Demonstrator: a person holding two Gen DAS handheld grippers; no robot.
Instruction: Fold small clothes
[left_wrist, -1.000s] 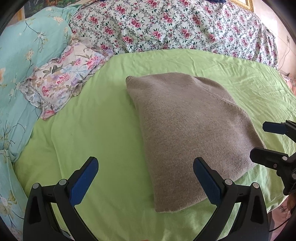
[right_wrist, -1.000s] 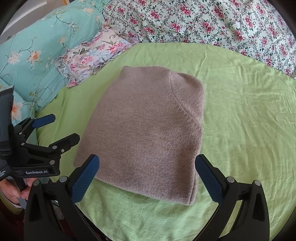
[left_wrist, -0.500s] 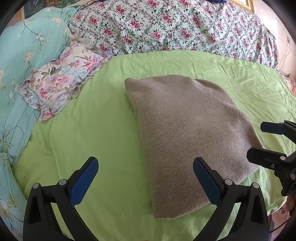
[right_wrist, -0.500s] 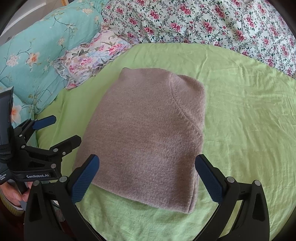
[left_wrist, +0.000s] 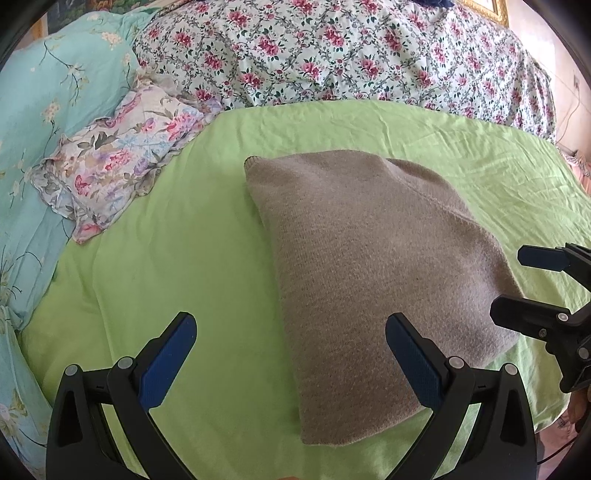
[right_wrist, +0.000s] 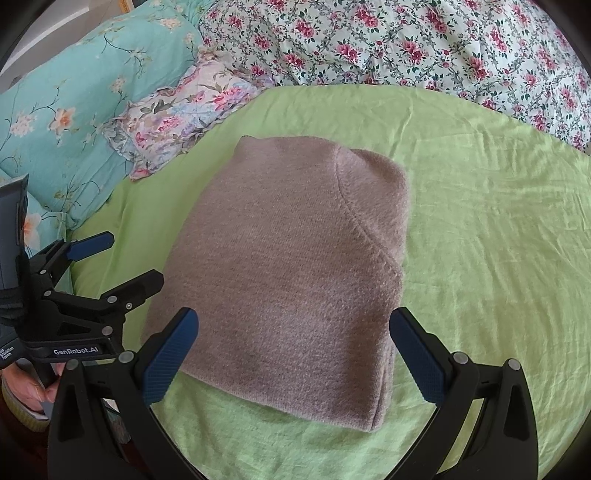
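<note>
Lying folded on the green sheet (left_wrist: 184, 240), the taupe knit sweater (left_wrist: 369, 266) sits flat while both claws hang above the sheet's near edge.

Spread wide and holding nothing, the left gripper (left_wrist: 291, 354) has one blue pad over bare sheet and the other over the sweater's near left part; the right gripper (right_wrist: 293, 350), just as wide and empty, straddles the near hem. Beyond the sheet's far edge runs a rose-print quilt (right_wrist: 424, 44), and at its far left corner lie a small floral pillow (left_wrist: 118, 162) and a turquoise duvet (right_wrist: 81, 88).
</note>
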